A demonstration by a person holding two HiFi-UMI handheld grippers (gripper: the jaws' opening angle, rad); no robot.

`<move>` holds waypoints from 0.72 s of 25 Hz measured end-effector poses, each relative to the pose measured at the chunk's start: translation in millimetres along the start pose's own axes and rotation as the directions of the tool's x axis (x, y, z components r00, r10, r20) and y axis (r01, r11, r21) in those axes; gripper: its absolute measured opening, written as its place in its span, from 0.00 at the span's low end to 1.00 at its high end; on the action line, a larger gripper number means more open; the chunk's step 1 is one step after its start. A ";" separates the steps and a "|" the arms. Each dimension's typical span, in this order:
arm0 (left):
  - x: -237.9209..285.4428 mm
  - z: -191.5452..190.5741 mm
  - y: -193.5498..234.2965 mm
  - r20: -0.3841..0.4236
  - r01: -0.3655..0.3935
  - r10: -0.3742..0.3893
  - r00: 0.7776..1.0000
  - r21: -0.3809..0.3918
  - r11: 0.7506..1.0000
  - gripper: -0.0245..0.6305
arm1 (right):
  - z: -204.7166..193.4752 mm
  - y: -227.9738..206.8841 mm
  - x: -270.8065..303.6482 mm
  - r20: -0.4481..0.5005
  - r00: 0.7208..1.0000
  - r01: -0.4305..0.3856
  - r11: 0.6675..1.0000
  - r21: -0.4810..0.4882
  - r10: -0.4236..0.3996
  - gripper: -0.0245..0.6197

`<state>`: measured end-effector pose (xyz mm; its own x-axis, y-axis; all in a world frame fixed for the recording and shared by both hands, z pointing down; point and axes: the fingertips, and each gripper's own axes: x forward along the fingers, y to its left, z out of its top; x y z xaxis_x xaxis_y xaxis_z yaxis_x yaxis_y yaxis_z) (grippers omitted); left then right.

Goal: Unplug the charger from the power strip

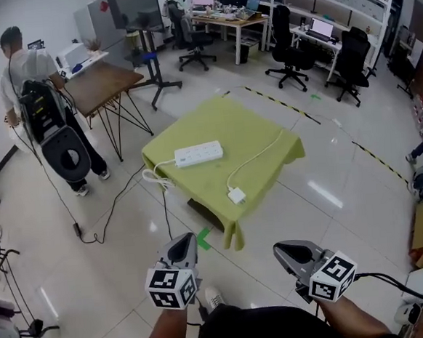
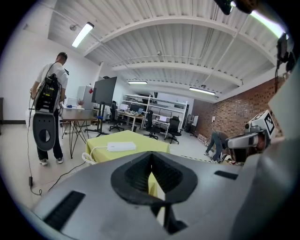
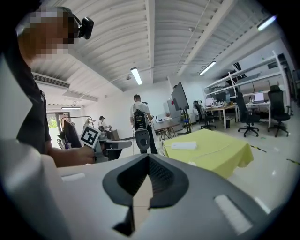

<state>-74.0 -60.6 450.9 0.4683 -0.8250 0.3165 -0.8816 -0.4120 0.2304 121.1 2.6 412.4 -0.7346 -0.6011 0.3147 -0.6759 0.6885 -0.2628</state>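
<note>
At the bottom of the head view, nearest to us, we hold the left gripper [image 1: 183, 247] at lower left of centre and the right gripper [image 1: 294, 255] at lower right, each with its marker cube just behind it. In the two gripper views, both pairs of jaws are closed together with nothing between them. Both grippers hang over the glossy floor, well apart from the desk [image 1: 264, 147], which stands in the middle of the frame under a yellow-green cloth. The white power strip [image 1: 199, 154] lies on the desk's left part, and its cable loops off the left edge. The charger [image 1: 237, 195], a small white block, lies near the desk's lower edge, apart from the power strip. Its white cable [image 1: 258, 156] curves up and right across the cloth. A green tape mark [image 1: 202, 238] sits on the floor just below the desk. At upper left a person [image 1: 26, 77] stands beside a brown table [image 1: 102, 82].
</note>
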 end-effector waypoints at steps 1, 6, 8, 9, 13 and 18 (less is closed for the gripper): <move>-3.1 -3.6 -8.8 0.003 -0.010 0.010 1.000 -0.009 1.000 0.05 | 0.0 0.1 -11.6 0.002 1.000 -0.002 1.000 -0.005 0.002 0.04; -20.8 -12.0 -45.3 0.022 -0.055 0.055 0.998 -0.014 0.998 0.05 | 3.2 0.6 -54.3 0.033 0.999 -0.015 0.999 -0.032 0.016 0.04; -27.4 -12.0 -59.1 0.028 -0.069 0.069 0.997 -0.008 0.998 0.05 | 0.2 0.0 -68.0 0.040 0.999 -0.022 0.999 -0.033 0.024 0.04; -30.6 -12.3 -65.9 0.031 -0.075 0.075 0.997 -0.005 0.997 0.05 | -2.4 -0.1 -74.8 0.042 0.999 -0.025 0.999 -0.031 0.027 0.04; -40.7 -14.4 -90.4 0.032 -0.084 0.084 0.996 0.000 0.996 0.05 | -17.7 -0.4 -96.8 0.051 0.998 -0.027 1.000 -0.008 0.027 0.04; -51.5 -13.6 -111.4 0.057 -0.092 0.094 0.994 -0.032 0.995 0.05 | -38.8 2.2 -108.9 0.046 0.998 -0.040 0.999 0.004 0.040 0.04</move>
<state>0.9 33.1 421.4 0.3795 -0.8806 0.2836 -0.9185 -0.3217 0.2301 201.9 85.3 413.0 -0.7631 -0.5910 0.2613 -0.6459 0.7107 -0.2788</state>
